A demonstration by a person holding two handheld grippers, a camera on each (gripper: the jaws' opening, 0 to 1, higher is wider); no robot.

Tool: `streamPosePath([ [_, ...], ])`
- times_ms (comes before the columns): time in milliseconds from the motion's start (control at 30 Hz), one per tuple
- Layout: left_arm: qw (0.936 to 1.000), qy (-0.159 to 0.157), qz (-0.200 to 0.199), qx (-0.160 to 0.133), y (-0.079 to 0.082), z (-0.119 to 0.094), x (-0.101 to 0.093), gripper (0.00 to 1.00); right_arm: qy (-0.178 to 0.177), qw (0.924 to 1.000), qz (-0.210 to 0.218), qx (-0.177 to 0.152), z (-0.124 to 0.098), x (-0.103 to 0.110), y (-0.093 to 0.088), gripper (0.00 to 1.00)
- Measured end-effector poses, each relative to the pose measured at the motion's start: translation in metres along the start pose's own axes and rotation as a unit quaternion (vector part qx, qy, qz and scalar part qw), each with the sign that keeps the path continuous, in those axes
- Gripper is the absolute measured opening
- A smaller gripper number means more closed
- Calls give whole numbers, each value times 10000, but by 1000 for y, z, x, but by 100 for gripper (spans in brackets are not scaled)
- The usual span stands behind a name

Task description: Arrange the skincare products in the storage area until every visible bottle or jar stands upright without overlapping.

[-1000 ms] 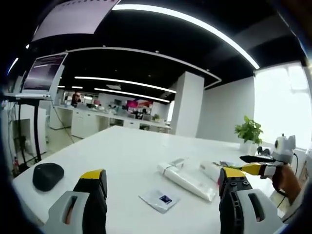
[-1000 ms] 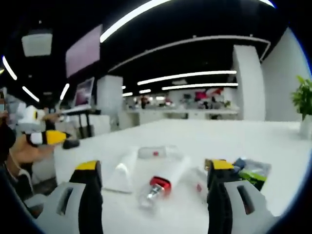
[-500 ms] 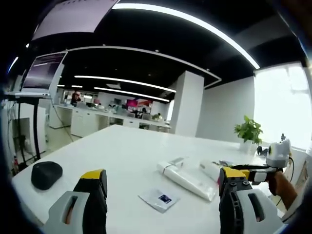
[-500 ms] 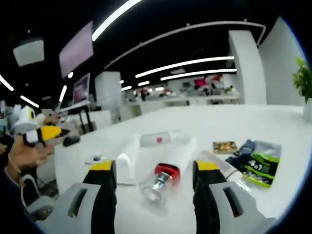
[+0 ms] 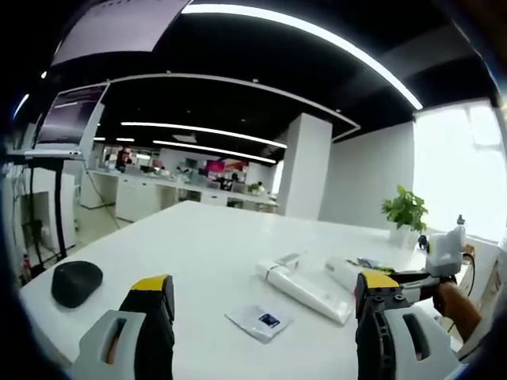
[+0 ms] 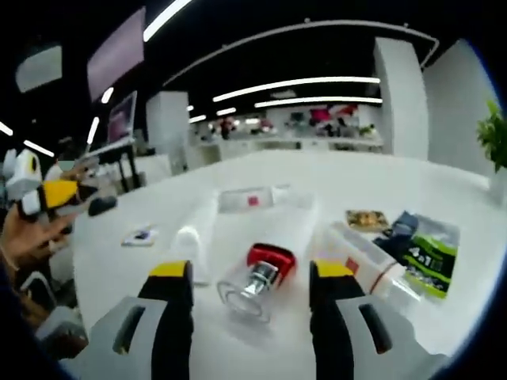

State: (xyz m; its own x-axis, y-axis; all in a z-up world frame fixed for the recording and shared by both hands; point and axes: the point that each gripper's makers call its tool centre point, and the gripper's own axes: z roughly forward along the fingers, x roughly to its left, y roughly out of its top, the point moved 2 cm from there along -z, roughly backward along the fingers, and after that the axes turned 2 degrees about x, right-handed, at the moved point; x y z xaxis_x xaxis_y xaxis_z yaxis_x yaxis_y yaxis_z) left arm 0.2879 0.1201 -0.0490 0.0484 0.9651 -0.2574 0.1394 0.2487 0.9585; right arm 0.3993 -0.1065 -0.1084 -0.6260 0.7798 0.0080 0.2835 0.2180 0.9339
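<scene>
1. Left gripper view: left gripper [image 5: 265,317] sits low at frame bottom, jaws spread wide w/ nothing between them. It's held back from the products, prob. just waiting on standby.
2. Same view, centre-right: long white plastic tube [image 5: 305,290] lies flat on the white table [image 5: 190,237], a second white tube [image 5: 341,273] just beyond it. Neither is upright.
3. Small white sachet w/ blue print [image 5: 259,323] lies flat near lower centre, apart from the tubes. Black computer mouse [image 5: 76,284] at lower left, well clear.
4. Far right edge: right gripper [image 5: 412,277] pokes in, held in a person's hand [image 5: 453,299]. Green potted plant [image 5: 405,212] stands behind it (background only).
5. Right gripper view: right gripper [image 6: 252,273] has its jaws apart, not gripping. They straddle a clear glass bottle w/ red collar and silver neck [image 6: 257,283] lying on its side at lower centre. Looks lined up for a pick so it can be stood up.
6. Around it: white tube [image 6: 190,237] to the left, clear flat tube w/ red dot [image 6: 253,199] above, white tube w/ red band [image 6: 360,257] to the right, all lying down and crowded close.
7. Right of frame: green-and-black sachets [image 6: 424,253] and a small brown packet [image 6: 367,219].
8. Left edge: left gripper [image 6: 55,194] held in a hand, away from the pile.
9. Judgement: task is early, nothing stands yet.
</scene>
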Motion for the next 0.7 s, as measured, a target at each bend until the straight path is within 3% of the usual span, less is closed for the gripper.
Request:
streamPosePath([
  [167, 10000, 8, -7, -4, 0, 0, 0, 98, -169, 9997, -147, 135, 4, -4, -4, 54],
  [367, 10000, 14, -25, 35, -3, 1, 0, 98, -136, 9992, 36, 375, 7, -8, -13, 46],
  [700, 10000, 3, -46, 56, -4, 2, -1, 98, -302, 9987, -66, 394, 2, -12, -12, 35],
])
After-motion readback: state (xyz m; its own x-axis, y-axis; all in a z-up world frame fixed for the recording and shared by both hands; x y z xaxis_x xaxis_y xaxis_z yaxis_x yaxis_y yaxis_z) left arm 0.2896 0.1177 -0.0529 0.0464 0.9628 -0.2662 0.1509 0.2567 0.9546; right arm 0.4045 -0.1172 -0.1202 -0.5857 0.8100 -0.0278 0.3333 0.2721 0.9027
